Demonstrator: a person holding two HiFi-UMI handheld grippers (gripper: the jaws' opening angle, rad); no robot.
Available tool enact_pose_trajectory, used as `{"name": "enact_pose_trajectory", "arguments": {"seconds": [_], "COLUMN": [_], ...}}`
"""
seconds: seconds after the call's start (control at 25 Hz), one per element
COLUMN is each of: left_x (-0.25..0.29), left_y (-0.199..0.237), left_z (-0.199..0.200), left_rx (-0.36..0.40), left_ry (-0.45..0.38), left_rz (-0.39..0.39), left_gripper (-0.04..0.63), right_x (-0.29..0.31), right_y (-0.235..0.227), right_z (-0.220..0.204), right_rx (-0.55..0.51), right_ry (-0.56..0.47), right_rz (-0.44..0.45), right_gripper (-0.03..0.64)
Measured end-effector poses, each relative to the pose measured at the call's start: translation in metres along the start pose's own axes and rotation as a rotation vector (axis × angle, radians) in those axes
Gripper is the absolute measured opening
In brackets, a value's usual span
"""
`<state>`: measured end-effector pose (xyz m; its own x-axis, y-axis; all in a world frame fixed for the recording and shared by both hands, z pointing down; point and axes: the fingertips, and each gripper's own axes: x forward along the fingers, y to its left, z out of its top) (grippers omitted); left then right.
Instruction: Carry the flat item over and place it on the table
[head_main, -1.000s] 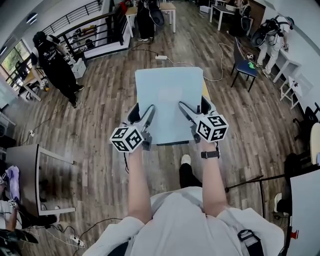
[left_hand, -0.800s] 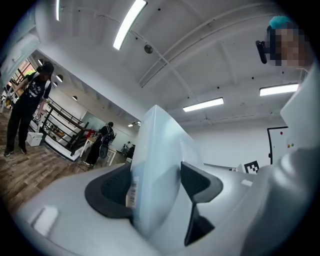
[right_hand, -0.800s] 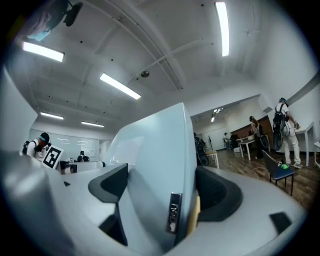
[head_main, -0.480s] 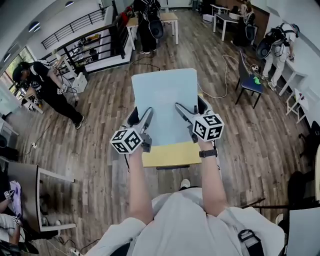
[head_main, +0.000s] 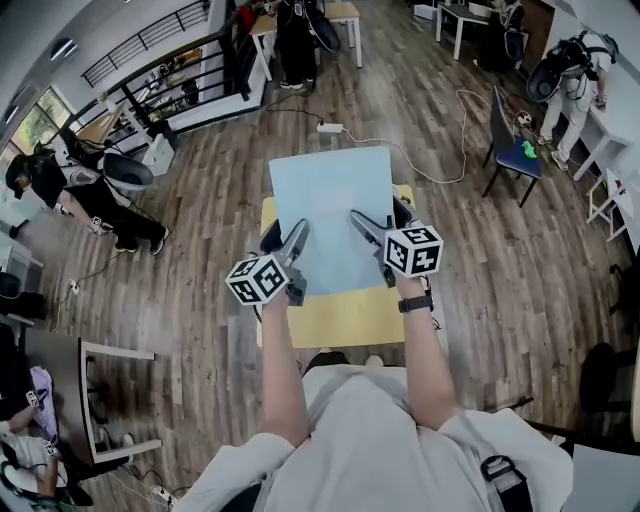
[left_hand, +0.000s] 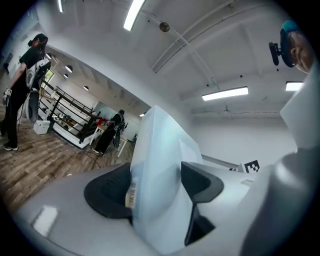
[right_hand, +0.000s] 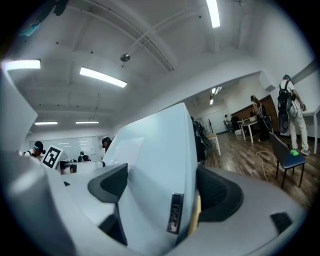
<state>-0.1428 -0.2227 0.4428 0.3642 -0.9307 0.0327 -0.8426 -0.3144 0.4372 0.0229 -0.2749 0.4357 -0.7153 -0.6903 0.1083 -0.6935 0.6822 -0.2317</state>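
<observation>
A pale blue flat item (head_main: 330, 215) is held level above a small yellow-topped table (head_main: 340, 318). My left gripper (head_main: 283, 242) is shut on its left edge and my right gripper (head_main: 382, 232) is shut on its right edge. In the left gripper view the flat item (left_hand: 160, 170) stands edge-on between the dark pads (left_hand: 107, 192). In the right gripper view the flat item (right_hand: 160, 170) fills the gap between the pads (right_hand: 217, 192), with a small label on its edge.
Wood floor lies all around. A person (head_main: 90, 195) with a backpack walks at the left. A chair (head_main: 515, 150) with a blue seat stands at the right, and a cable and power strip (head_main: 330, 128) lie beyond the table. Desks (head_main: 60, 385) stand at the lower left.
The flat item and both grippers have come forward over the yellow table, which now shows under and in front of the item. The person at the left has walked further left.
</observation>
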Motion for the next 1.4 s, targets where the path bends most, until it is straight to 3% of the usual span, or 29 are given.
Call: {"name": "enact_pose_trajectory", "arguments": {"seconds": [0.6,1.4], "left_x": [0.033,0.070], "left_y": [0.111,0.197], "left_z": [-0.088,-0.198], "left_rx": [-0.168,-0.381], "left_ry": [0.258,0.473], "left_rz": [0.065,0.157], "left_gripper": [0.305,0.307], "right_x": [0.074,0.128], "right_y": [-0.026,-0.073], "right_z": [-0.122,-0.235], "right_rx": [0.170,0.276], "right_ry": [0.238,0.508], "right_rz": [-0.094,-0.189], "right_gripper": [0.407,0.407]}}
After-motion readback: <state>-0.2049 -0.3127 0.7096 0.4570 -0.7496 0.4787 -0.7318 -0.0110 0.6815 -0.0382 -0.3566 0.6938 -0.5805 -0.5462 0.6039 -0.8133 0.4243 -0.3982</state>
